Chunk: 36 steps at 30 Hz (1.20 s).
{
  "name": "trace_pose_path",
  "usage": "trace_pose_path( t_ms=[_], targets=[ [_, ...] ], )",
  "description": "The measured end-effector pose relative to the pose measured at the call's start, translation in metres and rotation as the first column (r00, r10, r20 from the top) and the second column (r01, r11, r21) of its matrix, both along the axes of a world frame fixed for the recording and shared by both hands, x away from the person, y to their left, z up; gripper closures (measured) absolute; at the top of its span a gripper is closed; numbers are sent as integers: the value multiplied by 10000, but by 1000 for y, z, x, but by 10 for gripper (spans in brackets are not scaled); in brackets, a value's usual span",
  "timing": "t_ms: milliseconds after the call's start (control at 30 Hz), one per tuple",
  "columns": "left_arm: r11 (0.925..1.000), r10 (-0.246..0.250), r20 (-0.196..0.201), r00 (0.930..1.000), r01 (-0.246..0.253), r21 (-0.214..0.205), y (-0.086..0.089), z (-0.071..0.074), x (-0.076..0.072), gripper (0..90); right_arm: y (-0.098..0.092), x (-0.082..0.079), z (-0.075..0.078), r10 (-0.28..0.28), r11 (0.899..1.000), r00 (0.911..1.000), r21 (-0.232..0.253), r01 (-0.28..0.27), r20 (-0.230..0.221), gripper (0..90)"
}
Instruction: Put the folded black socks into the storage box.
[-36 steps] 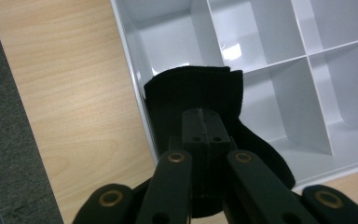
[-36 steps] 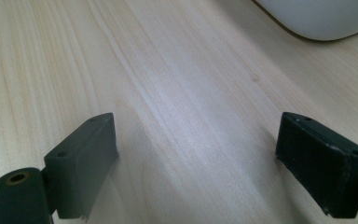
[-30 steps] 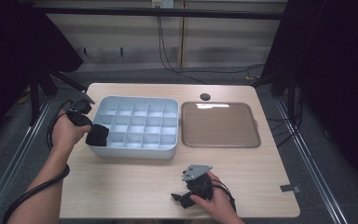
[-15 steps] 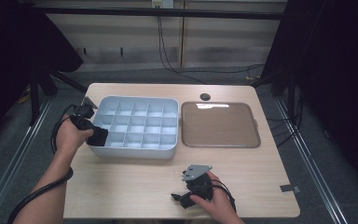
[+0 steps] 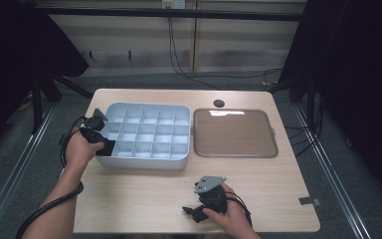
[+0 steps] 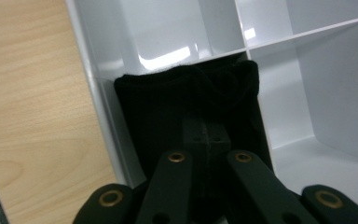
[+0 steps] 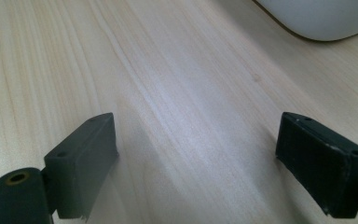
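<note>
Looking down, the left gripper (image 5: 101, 141) rests at the divided tray's (image 5: 144, 160) near-left corner compartment. Its own view shows the jaws clamped together on a black cloth pouch (image 6: 186, 112) inside that compartment. Right gripper's (image 7: 196, 158) jaws stand apart over bare worktop (image 7: 168, 70).

Lab: framed table (image 5: 144, 199) (dark curtains (image 5: 363, 74))

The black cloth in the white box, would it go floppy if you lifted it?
Probably floppy: the black cloth looks soft and creased where the shut left gripper pinches it. It seems light, and should slump inside the divided tray rather than roll.
</note>
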<state>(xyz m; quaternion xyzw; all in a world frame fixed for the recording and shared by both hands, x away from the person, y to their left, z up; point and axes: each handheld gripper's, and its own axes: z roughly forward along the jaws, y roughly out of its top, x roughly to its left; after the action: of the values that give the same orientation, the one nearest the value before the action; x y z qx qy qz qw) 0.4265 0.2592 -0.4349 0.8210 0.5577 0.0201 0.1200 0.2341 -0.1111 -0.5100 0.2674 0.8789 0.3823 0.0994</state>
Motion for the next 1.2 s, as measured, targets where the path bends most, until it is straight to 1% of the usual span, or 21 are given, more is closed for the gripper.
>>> trace_pose_path(
  t_ms=[267, 467, 600, 767, 833, 1000, 1133, 1200],
  targets=[
    [10000, -2, -99, 10000, 2, 24, 0, -6, 1, 900, 0, 0, 0, 16, 10000, 10000, -2, -16, 12, 117],
    [9999, -27, -63, 10000, 28, 152, -2, -9, 0, 900, 0, 0, 0, 14, 10000, 10000, 0, -14, 17, 117],
    [10000, 26, 37, 10000, -26, -32, 0, -9, -1, 900, 0, 0, 0, 12, 10000, 10000, 0, -12, 15, 117],
    [9999, 65, -85, 9999, -66, -92, 0, -6, -2, 900, 0, 0, 0, 12, 10000, 10000, -1, -12, 14, 117],
    [9999, 76, -70, 9999, -77, -94, 0, -5, -3, 900, 0, 0, 0, 6, 10000, 10000, -9, -6, -18, 117],
    [9995, 138, 1, 9999, -138, -277, 2, -1, -3, 899, 0, 0, 0, 20, 10000, 10000, -11, -20, 2, 117],
    [9993, 177, 79, 9998, -174, -321, 2, 3, -4, 866, 0, 0, 0, 21, 10000, 10000, -12, -21, 5, 117],
    [9992, 205, 27, 9998, -204, -351, 2, 6, -5, 855, 0, 0, 0, 7, 10000, 10000, 3, -7, 5, 117]
  ],
)
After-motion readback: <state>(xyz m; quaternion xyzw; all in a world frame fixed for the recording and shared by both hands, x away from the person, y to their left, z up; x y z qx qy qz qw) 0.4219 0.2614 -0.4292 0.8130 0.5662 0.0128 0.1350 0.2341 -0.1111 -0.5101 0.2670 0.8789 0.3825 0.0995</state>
